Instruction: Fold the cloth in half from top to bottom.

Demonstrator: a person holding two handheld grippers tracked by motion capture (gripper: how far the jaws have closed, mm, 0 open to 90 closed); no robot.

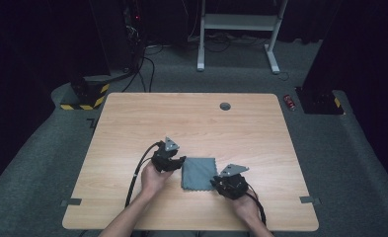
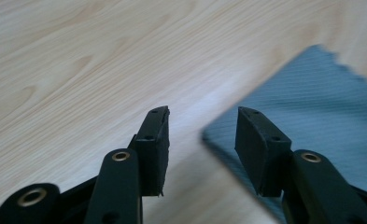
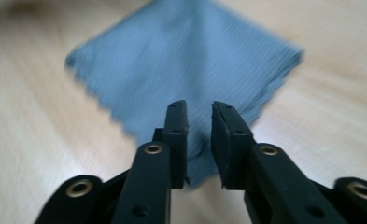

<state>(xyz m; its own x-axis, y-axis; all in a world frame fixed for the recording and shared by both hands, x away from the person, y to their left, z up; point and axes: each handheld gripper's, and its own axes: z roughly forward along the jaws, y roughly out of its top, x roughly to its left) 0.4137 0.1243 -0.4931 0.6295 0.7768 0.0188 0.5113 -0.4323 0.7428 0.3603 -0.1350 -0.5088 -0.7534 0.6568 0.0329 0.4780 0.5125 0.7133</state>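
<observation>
Grey-blue and finely ribbed, the small square cloth with pinked edges [image 1: 199, 173] lies flat on the pale wooden table [image 1: 132, 123], nearer the front edge than the back and a little right of the middle. You hold a pair of tongs on each side of it.

Your left tongs [image 1: 177, 161] sit at the cloth's left edge, by its far-left corner. In the left gripper view [image 2: 202, 128] they stand spread wide, one jaw over bare wood, the other over the fabric, with that corner between them and nothing gripped.

Your right tongs [image 1: 216, 181] are at the near-right corner. In the right gripper view [image 3: 200, 122] the jaws are close together but a narrow gap remains, with the corner of the cloth [image 3: 181, 70] below and between them; it does not look pinched yet.

This reads as the grasping step before a fold or lift. Next, lower each pair so one jaw slides under the corner, then close firmly, or the thin fabric may slip.
</observation>
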